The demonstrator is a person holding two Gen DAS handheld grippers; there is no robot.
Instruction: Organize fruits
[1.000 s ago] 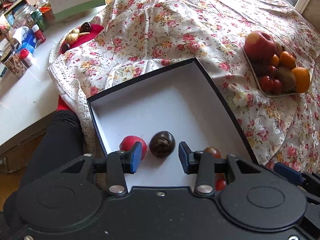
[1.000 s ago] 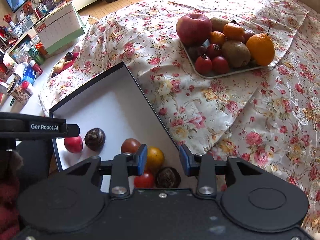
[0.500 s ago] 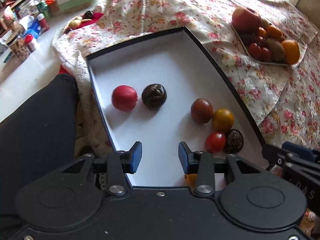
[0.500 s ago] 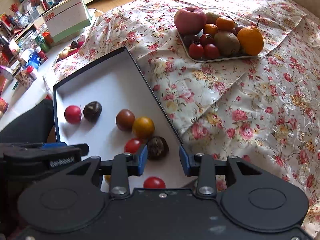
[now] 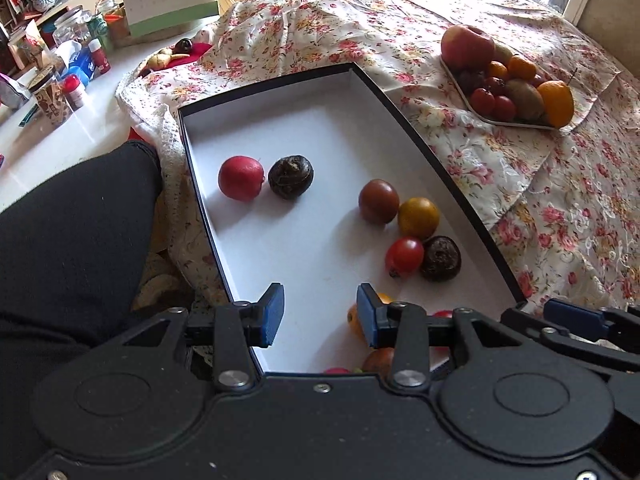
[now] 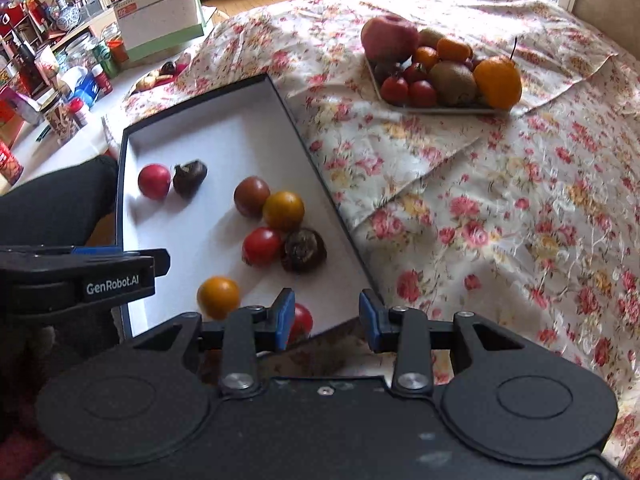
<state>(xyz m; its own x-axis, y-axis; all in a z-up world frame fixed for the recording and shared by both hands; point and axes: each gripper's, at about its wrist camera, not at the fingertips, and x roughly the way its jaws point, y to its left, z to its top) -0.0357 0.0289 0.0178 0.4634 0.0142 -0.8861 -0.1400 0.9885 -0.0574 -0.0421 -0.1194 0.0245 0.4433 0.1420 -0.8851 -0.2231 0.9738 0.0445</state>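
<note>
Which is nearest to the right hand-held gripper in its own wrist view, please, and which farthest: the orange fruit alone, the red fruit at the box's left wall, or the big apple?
From the right hand-held gripper:
1. Orange fruit, in the box, just left.
2. Red fruit, at the box's left wall.
3. Big apple, on the tray, far right.

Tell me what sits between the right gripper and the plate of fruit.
Nothing visible blocks it. From the right gripper, open and empty, only bare flowered cloth stretches to the plate. The box of small fruits lies off to its left side.
</note>
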